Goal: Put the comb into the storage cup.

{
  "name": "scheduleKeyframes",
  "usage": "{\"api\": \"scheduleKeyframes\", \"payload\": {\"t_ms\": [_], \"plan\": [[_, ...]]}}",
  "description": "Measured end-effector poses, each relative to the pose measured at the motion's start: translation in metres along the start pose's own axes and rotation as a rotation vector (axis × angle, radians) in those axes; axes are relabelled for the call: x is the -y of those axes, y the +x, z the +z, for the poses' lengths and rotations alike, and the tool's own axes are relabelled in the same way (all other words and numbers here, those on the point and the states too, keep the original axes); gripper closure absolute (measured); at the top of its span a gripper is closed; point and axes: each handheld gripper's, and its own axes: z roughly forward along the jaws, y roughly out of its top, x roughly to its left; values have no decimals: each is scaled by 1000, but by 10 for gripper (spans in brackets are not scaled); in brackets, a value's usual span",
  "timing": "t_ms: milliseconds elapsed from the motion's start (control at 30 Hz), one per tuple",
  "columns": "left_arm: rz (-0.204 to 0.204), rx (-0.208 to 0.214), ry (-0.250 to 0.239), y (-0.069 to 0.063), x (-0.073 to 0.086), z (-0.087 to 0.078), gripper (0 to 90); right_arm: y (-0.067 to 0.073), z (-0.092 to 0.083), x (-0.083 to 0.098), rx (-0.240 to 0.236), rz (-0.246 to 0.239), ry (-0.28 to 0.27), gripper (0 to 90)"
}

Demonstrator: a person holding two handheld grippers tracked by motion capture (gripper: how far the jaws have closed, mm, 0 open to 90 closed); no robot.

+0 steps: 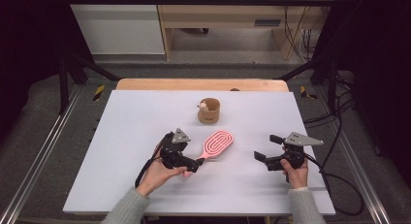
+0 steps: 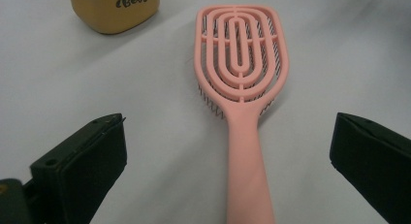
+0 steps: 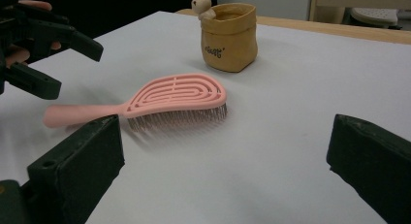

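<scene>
Brush bristles point(image 3: 179, 118) underneath, in right gripper view.

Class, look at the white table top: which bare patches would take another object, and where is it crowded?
Free: the wide strip left of the pouch and the left gripper; the stretch between hairbrush and right gripper; the far right corner of the table top. Crowded: the middle, where the open left gripper straddles the hairbrush handle below the pouch.
</scene>
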Motion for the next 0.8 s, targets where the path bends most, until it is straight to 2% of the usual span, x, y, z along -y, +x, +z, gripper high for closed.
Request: {"api": "scheduleKeyframes", "payload": {"t_ms": [433, 800], "plan": [[-9, -27, 46, 0, 0, 17, 0, 0, 0, 0, 0, 0, 0, 4], [9, -24, 86, -5, -1, 29, 37, 0, 0, 0, 3, 0, 0, 3]]}}
